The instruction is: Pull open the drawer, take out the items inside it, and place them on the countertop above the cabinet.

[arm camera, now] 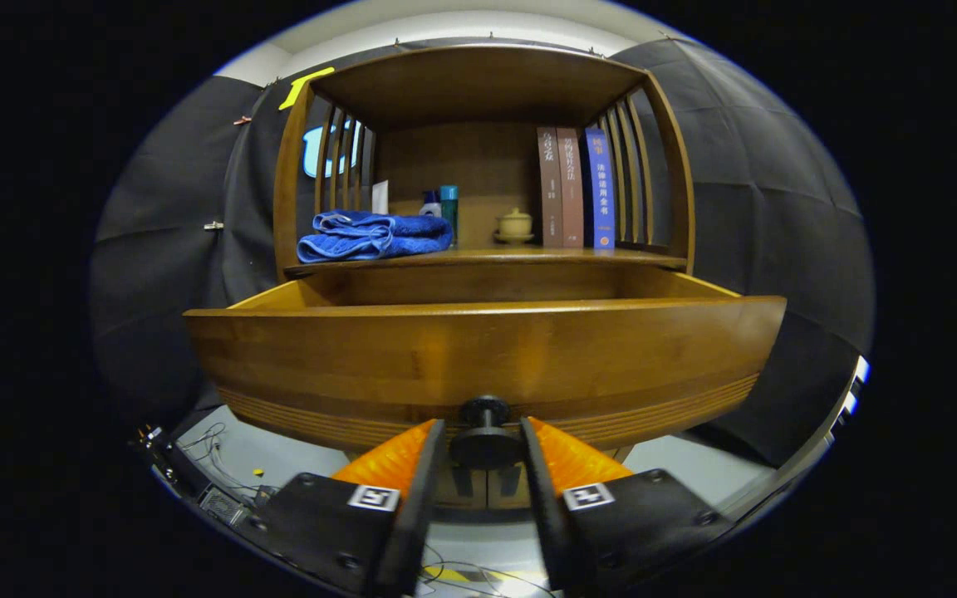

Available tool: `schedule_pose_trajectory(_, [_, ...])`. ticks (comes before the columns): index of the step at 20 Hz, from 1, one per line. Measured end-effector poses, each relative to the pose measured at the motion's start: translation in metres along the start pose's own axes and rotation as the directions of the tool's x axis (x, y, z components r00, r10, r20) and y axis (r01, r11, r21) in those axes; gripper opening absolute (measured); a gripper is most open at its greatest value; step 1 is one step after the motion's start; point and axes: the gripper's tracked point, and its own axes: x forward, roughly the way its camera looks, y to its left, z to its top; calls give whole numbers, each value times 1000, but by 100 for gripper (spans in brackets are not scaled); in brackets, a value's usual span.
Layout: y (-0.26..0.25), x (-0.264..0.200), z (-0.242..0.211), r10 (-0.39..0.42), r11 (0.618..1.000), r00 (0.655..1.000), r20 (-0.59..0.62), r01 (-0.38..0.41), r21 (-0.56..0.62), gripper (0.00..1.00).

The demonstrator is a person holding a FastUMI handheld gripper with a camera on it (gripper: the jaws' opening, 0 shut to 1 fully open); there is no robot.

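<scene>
The wooden drawer (478, 349) stands pulled out of the cabinet toward me, and its tall front panel hides whatever lies inside. Its round black knob (485, 442) sits between my fingers, with my gripper (483, 444) shut on it from both sides. Above the drawer runs the countertop (528, 257), a wooden shelf with slatted sides. A folded blue towel (375, 235) lies on the countertop's left part.
Behind the towel stand a white card (380, 198) and two small bottles (442, 203). A lidded cup on a saucer (515, 225) sits mid-shelf, with three upright books (576, 188) to its right. Cables and a small device (221, 498) lie on the floor at lower left.
</scene>
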Motion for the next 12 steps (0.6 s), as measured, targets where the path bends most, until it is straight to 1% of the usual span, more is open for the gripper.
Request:
schedule_pose_trajectory(3, [-7, -23, 9, 12, 1000, 1000, -19, -13, -13, 100])
schedule_pose_trajectory(4, [-8, -32, 19, 18, 1000, 999, -26, -19, -18, 100])
schedule_pose_trajectory(6, [-19, -49, 46, 4, 999, 999, -48, -6, -42, 100])
schedule_pose_trajectory(7, [-21, -56, 58, 11, 999, 998, -64, -14, -43, 100])
schedule_pose_trajectory(10, [-10, -67, 104, 86, 996, 988, -129, -82, 36, 100])
schedule_pose_trajectory(12, [-11, -60, 130, 106, 994, 980, -169, -98, 55, 99])
